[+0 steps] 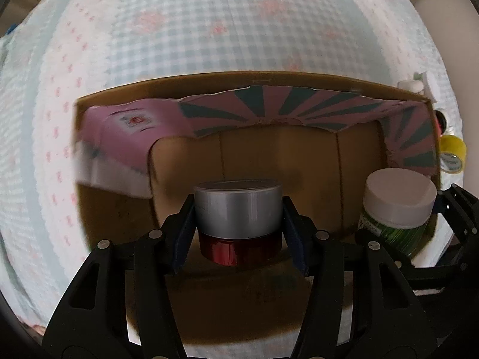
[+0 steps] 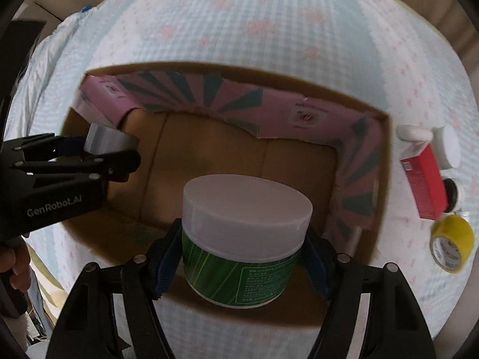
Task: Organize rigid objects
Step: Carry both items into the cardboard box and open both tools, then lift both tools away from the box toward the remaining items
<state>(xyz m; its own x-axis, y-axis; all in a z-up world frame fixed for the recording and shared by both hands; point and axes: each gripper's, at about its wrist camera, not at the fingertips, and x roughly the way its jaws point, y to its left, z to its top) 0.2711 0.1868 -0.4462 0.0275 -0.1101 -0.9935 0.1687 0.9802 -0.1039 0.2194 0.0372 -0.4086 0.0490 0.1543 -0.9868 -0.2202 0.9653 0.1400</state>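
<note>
My left gripper (image 1: 238, 233) is shut on a red jar with a silver lid (image 1: 238, 212), held over the open cardboard box (image 1: 269, 155). In the right wrist view the same jar (image 2: 107, 140) and left gripper (image 2: 86, 152) show at the box's left side. My right gripper (image 2: 242, 254) is shut on a green jar with a white lid (image 2: 245, 218), also above the box (image 2: 239, 161); this jar (image 1: 398, 206) appears at the right in the left wrist view. Both point straight down. The box floor is bare brown cardboard with pink and teal flaps folded in.
The box sits on a checked blue-and-white cloth (image 2: 269, 24). To its right lie a red carton (image 2: 425, 182), a white bottle (image 2: 446, 146), a dark-capped jar (image 2: 452, 194) and a yellow tape roll (image 2: 452, 242). A hand (image 2: 15, 266) holds the left gripper's handle.
</note>
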